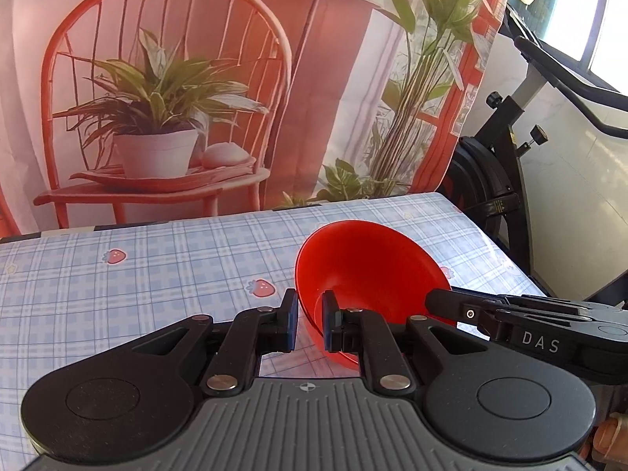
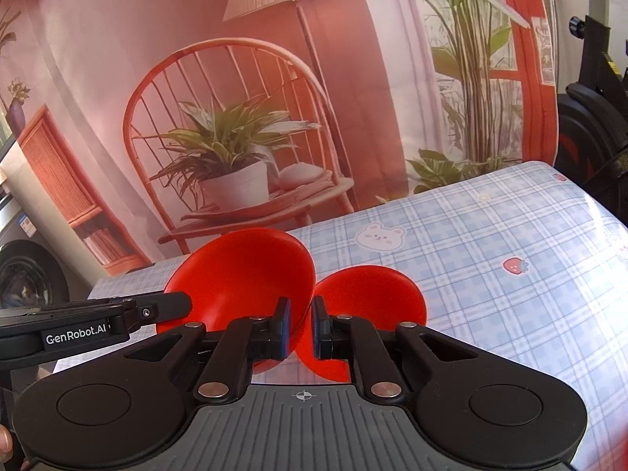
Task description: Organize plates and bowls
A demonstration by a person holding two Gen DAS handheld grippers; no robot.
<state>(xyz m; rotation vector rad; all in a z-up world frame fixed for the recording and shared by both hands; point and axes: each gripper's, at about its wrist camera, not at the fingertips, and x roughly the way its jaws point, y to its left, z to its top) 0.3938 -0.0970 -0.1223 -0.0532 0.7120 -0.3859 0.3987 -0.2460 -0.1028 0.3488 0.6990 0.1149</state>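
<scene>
The left tongs (image 1: 308, 322) were clamped on the near-left rim of a red bowl (image 1: 373, 267), one pad outside the wall and the other inside. The bowl was tilted, its mouth turned up and back toward the camera above the checked cloth of the table (image 1: 157, 274). The right tongs (image 2: 302, 329) were clamped in the same way on the left rim of a second red bowl (image 2: 373, 302), which spread out to the right of their grip and was tilted much like the first.

In the right wrist view the two bowls sat side by side. The left-held bowl was to the left and a little higher, and the right-held bowl was just beside it to the right. Their facing rims overlapped in the picture, though whether they touched could not be told. In the left wrist view the right tongs came in from the right behind the first bowl's far edge, and the second bowl was hidden there.

Both bowls appeared to be held clear of the table rather than resting on it. Being round, neither bowl had a long axis, so what mattered was which way each mouth faced. With both mouths facing roughly the same way, nesting the pair would probably mean bringing one bowl across and over the other. The right-held bowl lay directly beside the left hand's load, so either hand was about equally placed to close the gap. No plates could be seen in either view.
</scene>
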